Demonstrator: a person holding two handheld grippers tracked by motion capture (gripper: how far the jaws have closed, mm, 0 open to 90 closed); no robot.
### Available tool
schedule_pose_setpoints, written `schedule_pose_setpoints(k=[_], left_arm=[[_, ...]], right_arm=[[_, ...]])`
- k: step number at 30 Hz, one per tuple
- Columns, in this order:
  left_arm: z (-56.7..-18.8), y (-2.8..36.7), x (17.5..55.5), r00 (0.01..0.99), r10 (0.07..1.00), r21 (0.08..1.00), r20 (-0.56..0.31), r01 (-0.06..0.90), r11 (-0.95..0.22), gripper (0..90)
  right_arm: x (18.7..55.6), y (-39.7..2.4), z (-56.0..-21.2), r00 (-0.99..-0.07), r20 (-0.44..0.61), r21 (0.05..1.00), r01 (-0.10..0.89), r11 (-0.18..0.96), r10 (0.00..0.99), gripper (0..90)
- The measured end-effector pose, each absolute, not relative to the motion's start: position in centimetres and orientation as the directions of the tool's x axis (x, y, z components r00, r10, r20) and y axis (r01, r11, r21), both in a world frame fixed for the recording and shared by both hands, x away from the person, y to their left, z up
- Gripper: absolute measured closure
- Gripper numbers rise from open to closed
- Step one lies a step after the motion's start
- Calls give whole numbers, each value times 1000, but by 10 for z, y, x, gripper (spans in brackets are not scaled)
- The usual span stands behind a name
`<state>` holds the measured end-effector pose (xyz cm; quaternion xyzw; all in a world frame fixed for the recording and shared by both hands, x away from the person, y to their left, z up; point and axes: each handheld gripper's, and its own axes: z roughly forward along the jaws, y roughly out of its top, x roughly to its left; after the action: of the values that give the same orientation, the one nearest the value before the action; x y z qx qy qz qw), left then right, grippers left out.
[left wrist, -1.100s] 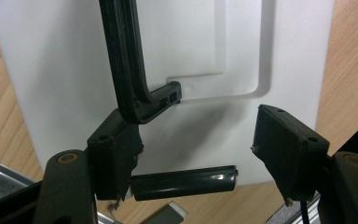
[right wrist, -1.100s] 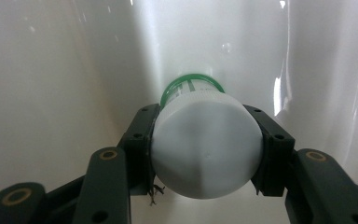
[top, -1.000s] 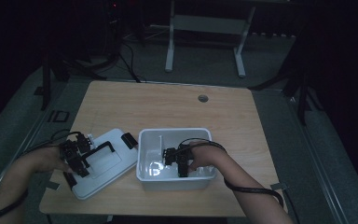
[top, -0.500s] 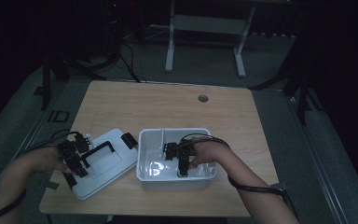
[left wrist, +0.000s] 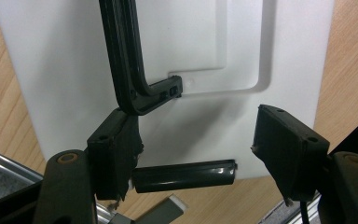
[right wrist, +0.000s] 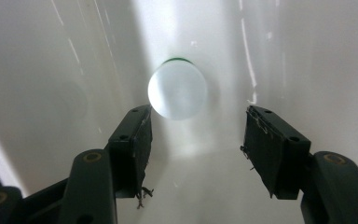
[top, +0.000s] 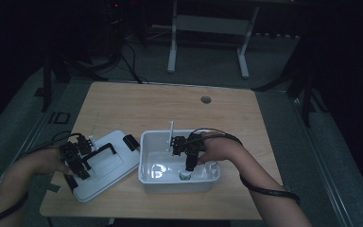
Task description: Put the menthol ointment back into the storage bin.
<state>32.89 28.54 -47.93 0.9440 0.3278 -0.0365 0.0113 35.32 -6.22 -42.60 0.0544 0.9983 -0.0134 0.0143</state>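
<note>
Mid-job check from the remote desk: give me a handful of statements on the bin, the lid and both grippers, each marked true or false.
1. A small round white-capped container stands inside the white bin. True.
2. The right gripper is clamped on that container. False: its jaws have just been opening and stand apart, nothing between them.
3. The white lid lies on the table left of the bin. True.
4. The lid is closed on the bin. False: the bin is uncovered.
5. The left gripper hangs over the lid near its black handle. True.
</note>
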Motion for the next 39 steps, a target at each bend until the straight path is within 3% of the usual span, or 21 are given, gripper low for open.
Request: schedule_pose_setpoints(k=[24,39], left_arm=[[-479,286,328,780,621,-9,-74,622,-783,314],[-478,288,330,777,626,-13,-67,627,-779,314]], right_arm=[[351,-129,-377,-985,-75,81,149,985,156,363],[352,-188,-393,-975,-43,74,215,974,219,339]])
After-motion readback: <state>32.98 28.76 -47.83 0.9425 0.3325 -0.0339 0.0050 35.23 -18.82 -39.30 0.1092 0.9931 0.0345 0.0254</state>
